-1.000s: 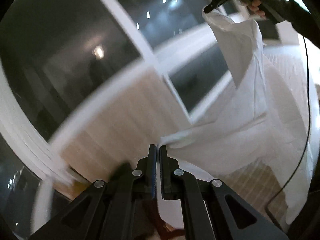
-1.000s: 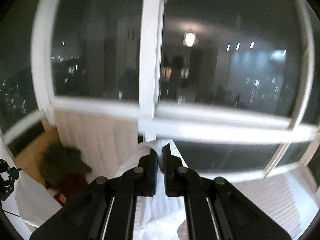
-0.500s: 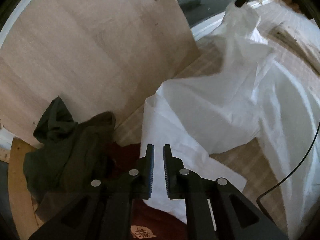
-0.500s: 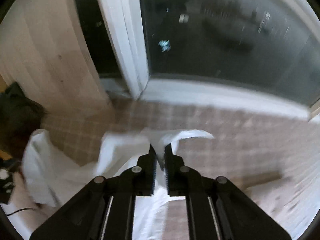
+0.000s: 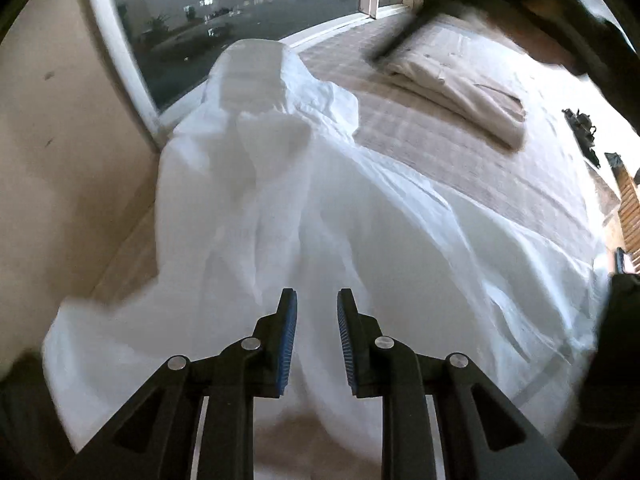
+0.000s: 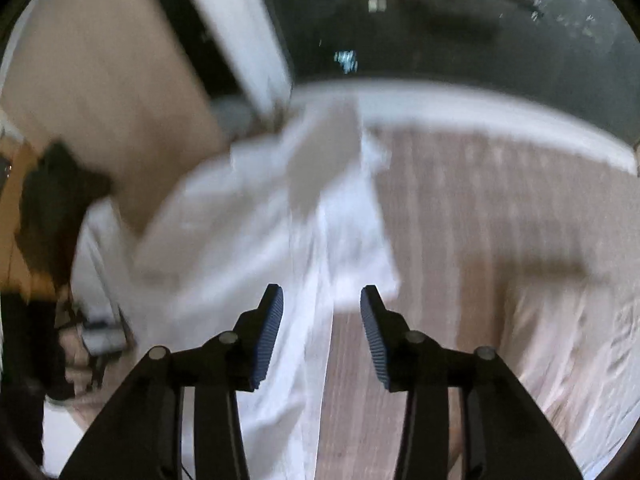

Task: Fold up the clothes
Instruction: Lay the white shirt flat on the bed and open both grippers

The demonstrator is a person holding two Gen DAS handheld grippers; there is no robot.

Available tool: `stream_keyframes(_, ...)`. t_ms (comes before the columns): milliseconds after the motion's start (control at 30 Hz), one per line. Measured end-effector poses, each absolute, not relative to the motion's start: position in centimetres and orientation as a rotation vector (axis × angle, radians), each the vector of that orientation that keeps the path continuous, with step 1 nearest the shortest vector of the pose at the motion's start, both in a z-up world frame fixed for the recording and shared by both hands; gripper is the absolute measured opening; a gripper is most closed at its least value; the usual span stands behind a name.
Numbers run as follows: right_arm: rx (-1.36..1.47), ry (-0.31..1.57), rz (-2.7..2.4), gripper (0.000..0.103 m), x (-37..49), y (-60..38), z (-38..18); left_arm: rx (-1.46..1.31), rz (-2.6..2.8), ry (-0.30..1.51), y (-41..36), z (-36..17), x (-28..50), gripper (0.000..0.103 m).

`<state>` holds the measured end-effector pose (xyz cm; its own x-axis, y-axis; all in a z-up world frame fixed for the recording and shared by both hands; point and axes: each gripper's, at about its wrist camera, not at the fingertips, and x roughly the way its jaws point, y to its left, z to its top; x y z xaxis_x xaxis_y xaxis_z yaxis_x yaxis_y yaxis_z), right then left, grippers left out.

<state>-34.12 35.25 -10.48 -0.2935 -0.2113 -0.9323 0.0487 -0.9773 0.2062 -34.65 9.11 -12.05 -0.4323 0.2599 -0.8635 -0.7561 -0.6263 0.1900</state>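
Note:
A large white garment (image 5: 280, 216) lies spread and rumpled on the checked bed cover (image 5: 460, 148), one end bunched up near the window. My left gripper (image 5: 317, 304) is open and empty just above its near part. In the right wrist view the same white garment (image 6: 248, 232) shows blurred, settling on the bed. My right gripper (image 6: 322, 300) is open and empty above its edge.
A folded beige garment (image 5: 456, 88) lies on the bed at the far right. A dark window (image 5: 224, 12) and a wooden panel (image 5: 60, 152) border the bed. A dark green garment (image 6: 52, 192) lies at the left in the right wrist view.
Both grippers have let go of the white garment and opened. The garment has dropped from being held up in the air onto the bed. Both cameras have swung down toward the bed.

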Motion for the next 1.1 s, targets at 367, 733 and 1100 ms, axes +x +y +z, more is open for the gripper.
stream_keyframes(367,1.880,-0.185,-2.269,0.040,-22.9,32.8,-16.5,-1.141,2.478,0.900,6.3,-11.8,-39.1,0.021)
stream_keyframes(733,1.967,-0.201,-2.258,0.040,-8.1,30.1,-20.1,-1.124,1.977,0.788,9.6,-13.9,-18.0,0.033)
stream_keyframes(1100,1.740,-0.233,-2.547,0.057,-10.9,32.8,-12.4,-1.151,1.901,0.668,15.3,-14.9,-8.9,0.034)
